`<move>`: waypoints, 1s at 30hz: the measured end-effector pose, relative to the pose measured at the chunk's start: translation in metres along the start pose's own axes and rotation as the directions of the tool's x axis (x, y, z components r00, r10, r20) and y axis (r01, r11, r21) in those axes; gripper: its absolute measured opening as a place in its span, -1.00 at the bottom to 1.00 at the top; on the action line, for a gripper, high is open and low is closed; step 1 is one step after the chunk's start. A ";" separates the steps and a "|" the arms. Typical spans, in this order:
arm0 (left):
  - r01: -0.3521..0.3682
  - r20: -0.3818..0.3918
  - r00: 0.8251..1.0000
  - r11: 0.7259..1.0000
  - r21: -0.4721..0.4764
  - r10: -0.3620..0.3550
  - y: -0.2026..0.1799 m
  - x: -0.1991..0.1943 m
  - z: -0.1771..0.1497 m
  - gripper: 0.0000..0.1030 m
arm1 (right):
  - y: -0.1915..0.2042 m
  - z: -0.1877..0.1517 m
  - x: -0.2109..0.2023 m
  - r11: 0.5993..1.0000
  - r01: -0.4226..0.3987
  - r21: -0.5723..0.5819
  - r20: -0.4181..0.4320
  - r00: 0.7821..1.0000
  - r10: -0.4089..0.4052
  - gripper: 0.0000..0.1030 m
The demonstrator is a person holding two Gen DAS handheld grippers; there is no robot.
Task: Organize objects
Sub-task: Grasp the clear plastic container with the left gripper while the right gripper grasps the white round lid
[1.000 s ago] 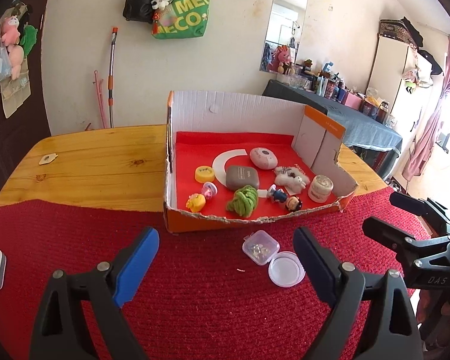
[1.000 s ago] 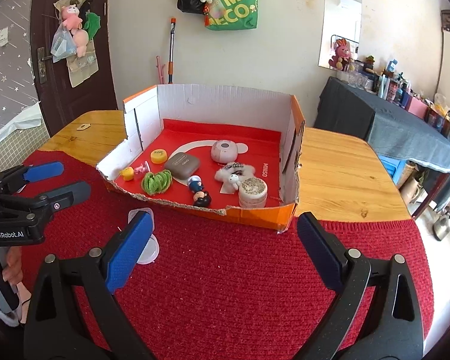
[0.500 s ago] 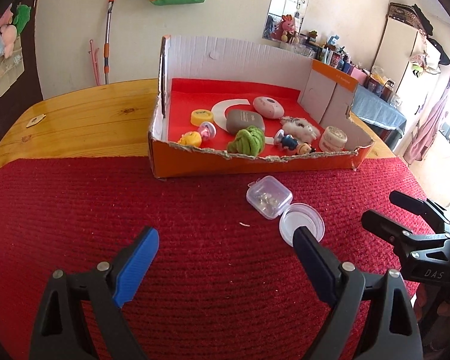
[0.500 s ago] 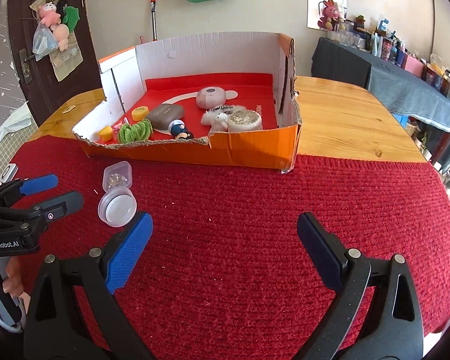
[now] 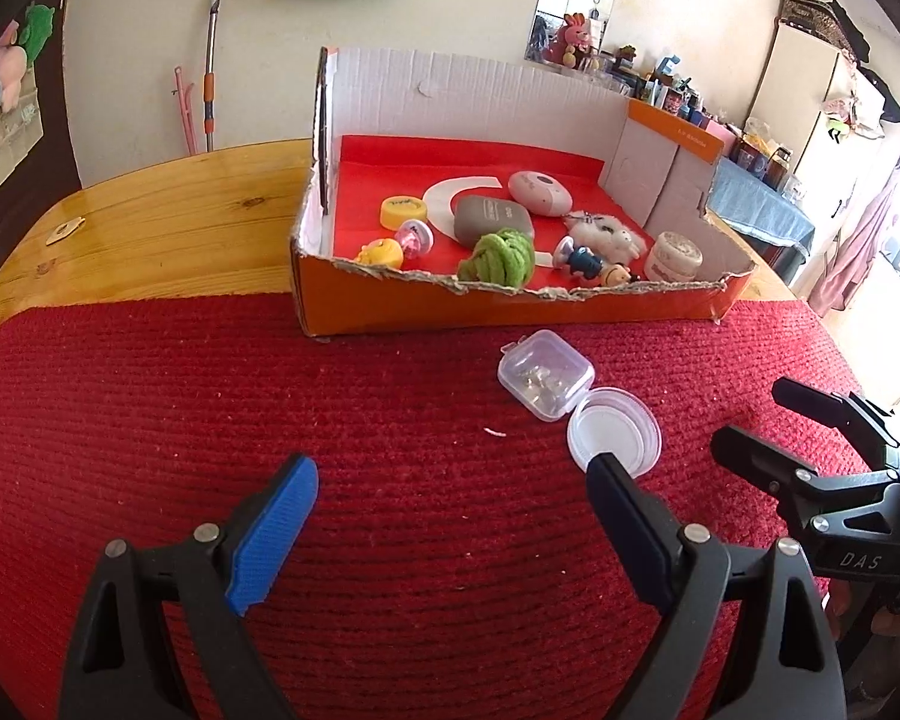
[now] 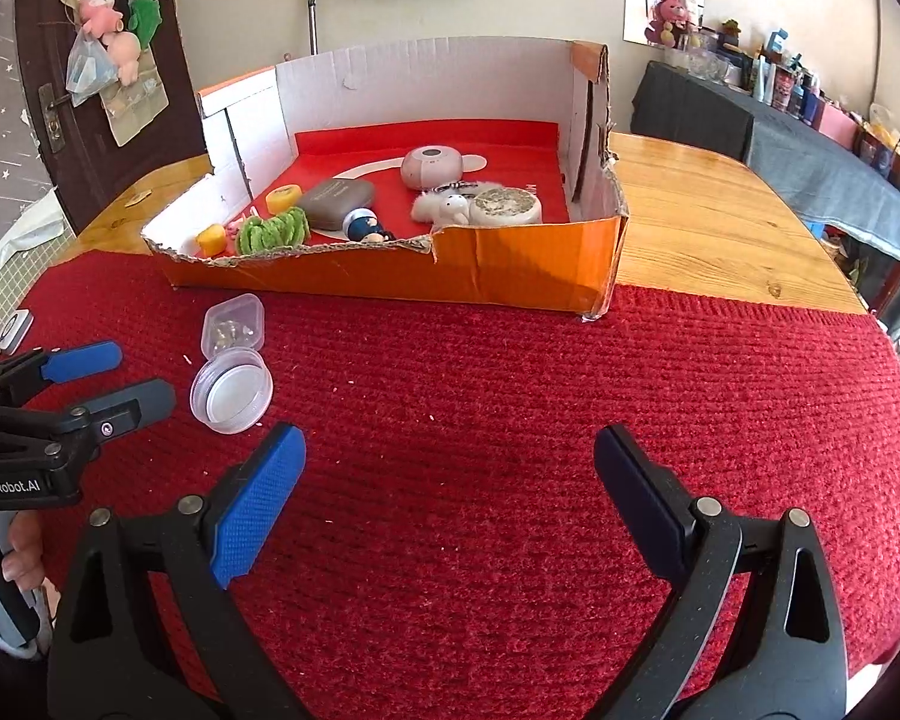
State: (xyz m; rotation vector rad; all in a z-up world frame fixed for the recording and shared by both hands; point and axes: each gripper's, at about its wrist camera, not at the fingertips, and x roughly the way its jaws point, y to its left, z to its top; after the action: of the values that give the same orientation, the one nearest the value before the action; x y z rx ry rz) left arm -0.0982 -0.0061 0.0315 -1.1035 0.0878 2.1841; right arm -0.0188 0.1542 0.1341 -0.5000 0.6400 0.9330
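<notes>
Both the left gripper point(image 5: 453, 468) and right gripper point(image 6: 450, 444) gape empty; only the right view shows fingers point(image 6: 21, 552) on a handle.

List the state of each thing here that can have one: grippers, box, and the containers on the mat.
left gripper: open, empty, over the red mat
right gripper: open, empty
cardboard box: open-topped, front wall torn, holding small items
square clear case: lid shut, small metal bits inside, on the mat
round clear container: on the mat touching the case; open or shut, cannot tell
white jar: upright in the box
</notes>
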 end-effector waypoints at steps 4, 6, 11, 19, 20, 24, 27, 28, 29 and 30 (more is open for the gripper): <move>-0.005 -0.007 1.000 1.000 0.000 0.005 0.008 -0.001 0.002 0.80 | 0.008 0.002 0.004 1.000 -0.015 -0.013 -0.016 1.000 0.015 0.91; -0.007 -0.008 1.000 1.000 -0.003 0.007 0.015 -0.002 0.002 0.80 | 0.013 0.004 0.007 0.999 -0.026 -0.022 -0.027 0.999 0.026 0.91; -0.020 -0.013 1.000 1.000 -0.006 0.020 0.035 -0.007 0.001 0.80 | 0.029 0.013 0.016 0.995 -0.096 -0.030 -0.062 0.994 0.094 0.91; -0.011 -0.025 1.000 1.000 -0.020 0.010 0.054 -0.008 0.003 0.80 | 0.058 0.024 0.033 0.990 -0.104 -0.099 -0.125 0.988 0.092 0.91; -0.010 -0.027 1.000 1.000 -0.014 0.010 0.053 -0.008 0.004 0.80 | 0.060 0.025 0.035 0.990 -0.093 -0.105 -0.131 0.988 0.079 0.92; 0.002 -0.034 0.999 1.000 0.007 -0.002 0.048 -0.005 0.007 0.80 | 0.059 0.023 0.034 0.991 -0.062 -0.117 -0.123 0.991 0.048 0.91; 0.013 -0.041 0.999 0.999 0.030 -0.012 0.040 -0.002 0.008 0.82 | 0.046 0.022 0.030 0.995 -0.019 -0.094 -0.104 0.995 0.009 0.91; 0.016 -0.043 0.999 0.999 0.039 -0.014 0.037 -0.001 0.009 0.82 | 0.039 0.021 0.028 0.997 -0.009 -0.081 -0.100 0.995 0.000 0.91; 0.019 -0.046 0.999 0.999 0.047 -0.017 0.034 0.001 0.010 0.82 | 0.031 0.021 0.027 0.998 0.004 -0.068 -0.097 0.995 -0.011 0.91; 0.023 -0.052 0.998 0.998 0.056 -0.020 0.030 0.003 0.010 0.82 | 0.023 0.020 0.025 0.998 0.020 -0.054 -0.094 0.995 -0.025 0.91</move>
State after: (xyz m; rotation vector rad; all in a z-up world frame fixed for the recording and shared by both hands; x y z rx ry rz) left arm -0.1243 -0.0240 0.0291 -1.1238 0.1581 2.1218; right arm -0.0216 0.1926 0.1282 -0.6004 0.6947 0.9113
